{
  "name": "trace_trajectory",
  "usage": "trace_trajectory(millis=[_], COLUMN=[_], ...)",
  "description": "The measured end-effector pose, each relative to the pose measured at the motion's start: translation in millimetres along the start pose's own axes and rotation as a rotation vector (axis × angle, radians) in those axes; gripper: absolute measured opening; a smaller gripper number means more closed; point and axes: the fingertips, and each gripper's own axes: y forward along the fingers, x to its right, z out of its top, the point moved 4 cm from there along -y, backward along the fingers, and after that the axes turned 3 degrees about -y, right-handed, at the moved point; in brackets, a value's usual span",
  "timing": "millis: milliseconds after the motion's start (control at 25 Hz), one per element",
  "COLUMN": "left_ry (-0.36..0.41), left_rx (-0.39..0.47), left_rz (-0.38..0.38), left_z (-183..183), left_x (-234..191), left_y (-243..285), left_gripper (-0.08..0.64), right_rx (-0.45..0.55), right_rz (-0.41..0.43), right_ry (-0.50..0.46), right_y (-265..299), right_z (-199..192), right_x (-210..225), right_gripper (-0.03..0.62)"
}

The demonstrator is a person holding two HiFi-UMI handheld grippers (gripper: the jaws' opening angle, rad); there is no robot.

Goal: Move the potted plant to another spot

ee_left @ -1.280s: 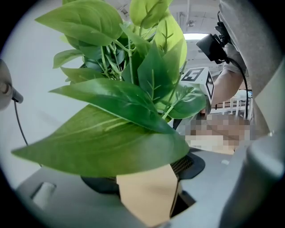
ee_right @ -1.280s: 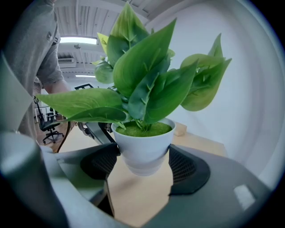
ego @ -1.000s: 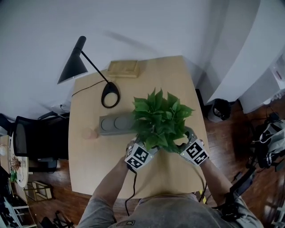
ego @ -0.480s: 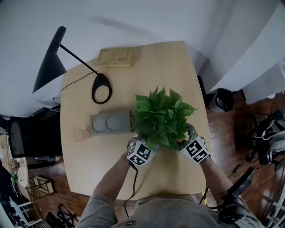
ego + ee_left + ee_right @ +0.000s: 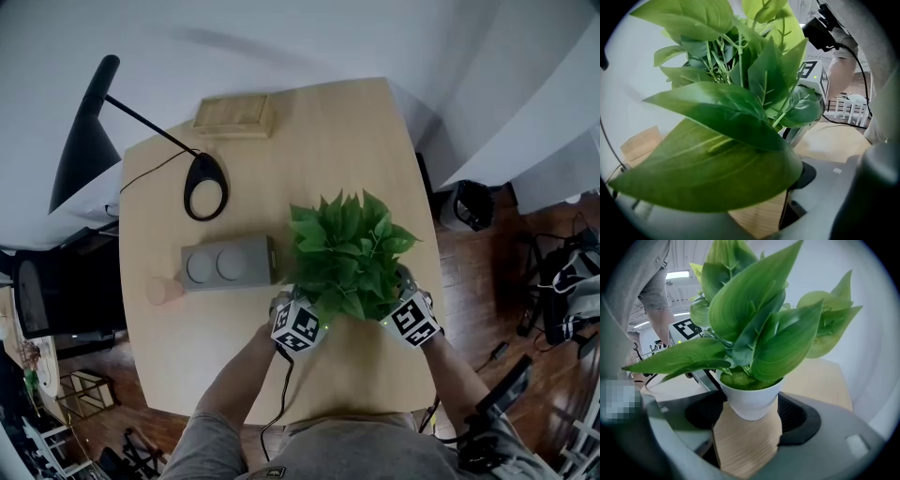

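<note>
While the plant (image 5: 347, 258) is over the near right part of the desk (image 5: 323, 141), the two grippers meet it from the person's side. The right gripper (image 5: 406, 315) has its fingers (image 5: 797, 416) closed on the white pot (image 5: 750, 399), one pad on each side. The left gripper (image 5: 302, 319) reaches in from the other side. Its fingers look apart, but a big leaf covers the pot there, so I cannot tell whether they grasp it. I also cannot tell whether the pot rests on the desk or is just above it.

I judge the step in hand is carrying. To do it well, hold the pot upright, grip it low and evenly, and move both grippers together so it does not tip or slip.

The right edge of the desk is near the plant, so it is better to go away from it. A grey box (image 5: 228, 263) lies just beside the leaves on the left, and the lamp (image 5: 204, 183) is behind it. The far middle of the desk has open room.
</note>
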Motion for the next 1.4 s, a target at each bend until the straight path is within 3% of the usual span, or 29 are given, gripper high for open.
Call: trace_trajectory(millis=[520,760,920,1120,1400], left_ry=[-0.01,-0.105,-0.144,-0.239,-0.288], left_rx=[-0.006,-0.011,0.03,0.141,0.278], left_rz=[0.017,0.128,0.198,0.234,0.274], left_z=[-2.8,-10.5,-3.0,12.7,27.4], left_x=[-0.1,0.6,18.3,50.6,91.3], left_y=[-0.5,-24.2,-54.1,-93.5,-149.7], left_gripper=[0.333,0.286,0.221,0.135,0.002], right_rx=[0.006,0.013,0.028,0.066,0.152], right_rz=[-0.007,-0.032,-0.031,-0.085,-0.155], right_ry=[0.011,0.041,0.039,0.038,0.024], right_y=[1.3,-14.9,-34.6,-66.5,-110.3], right_z=[-2.5,-4.9,-1.7,9.7,37.3], right_x=[0.1,0.9,-10.5,-37.4,-97.1], right_gripper=[0.368,0.368,0.365,0.29,0.148])
